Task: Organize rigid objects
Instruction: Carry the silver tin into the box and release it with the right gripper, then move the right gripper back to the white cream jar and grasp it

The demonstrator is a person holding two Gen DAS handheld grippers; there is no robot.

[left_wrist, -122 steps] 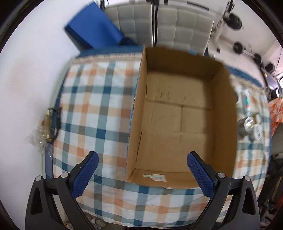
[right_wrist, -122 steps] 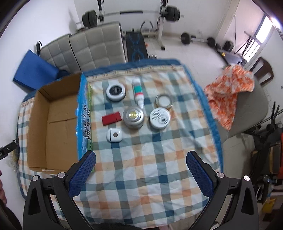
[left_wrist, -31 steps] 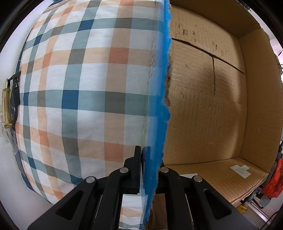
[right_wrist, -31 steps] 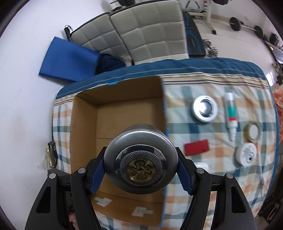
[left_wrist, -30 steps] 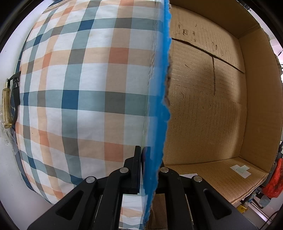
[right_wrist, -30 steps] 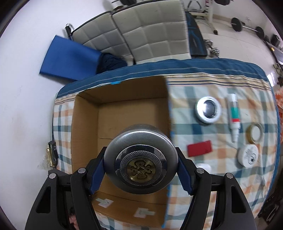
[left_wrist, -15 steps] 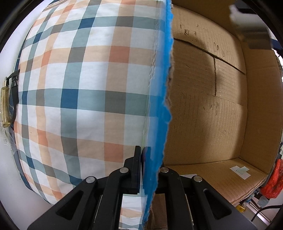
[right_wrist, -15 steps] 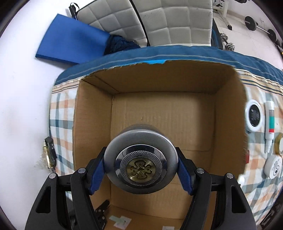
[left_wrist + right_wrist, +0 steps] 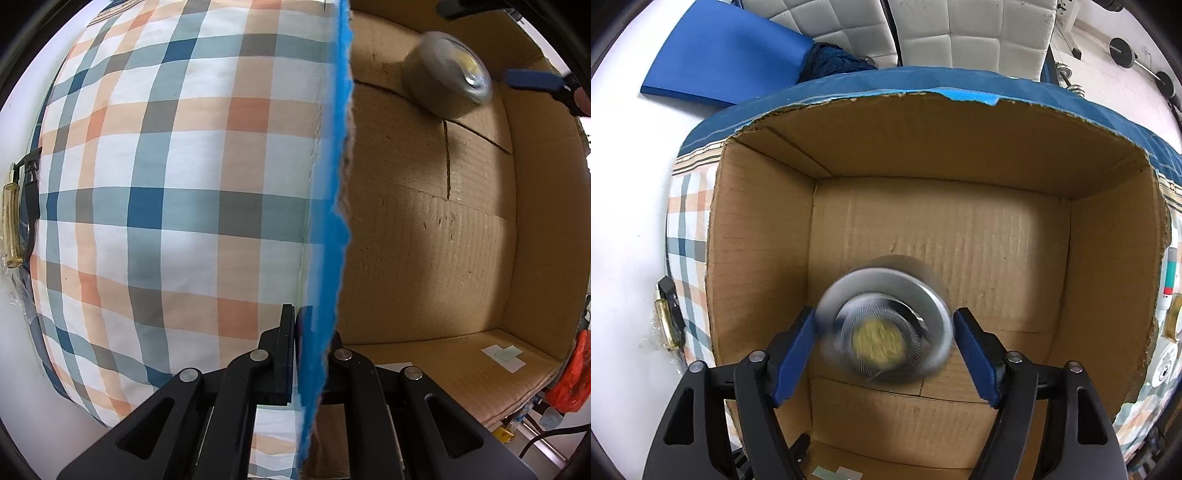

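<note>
A round silver tin [image 9: 884, 326] with a gold centre is blurred in mid-air over the floor of the cardboard box [image 9: 942, 236], between the spread blue pads of my right gripper [image 9: 886, 349], which is open. The tin [image 9: 448, 86] also shows in the left wrist view, tilted above the far end of the box floor [image 9: 424, 229]. My left gripper [image 9: 310, 328] is shut on the box's blue-edged left wall [image 9: 332, 206].
The box stands on a checked tablecloth [image 9: 166, 184]. At the right edge of the right wrist view lie a white tube [image 9: 1170, 275], a gold ring lid [image 9: 1174, 325] and a white round tin [image 9: 1165, 365]. Grey chairs [image 9: 960, 33] stand behind.
My right gripper moved over the box, opened and let go of the silver tin, which now drops blurred toward the box floor. My left gripper still holds the box wall.
</note>
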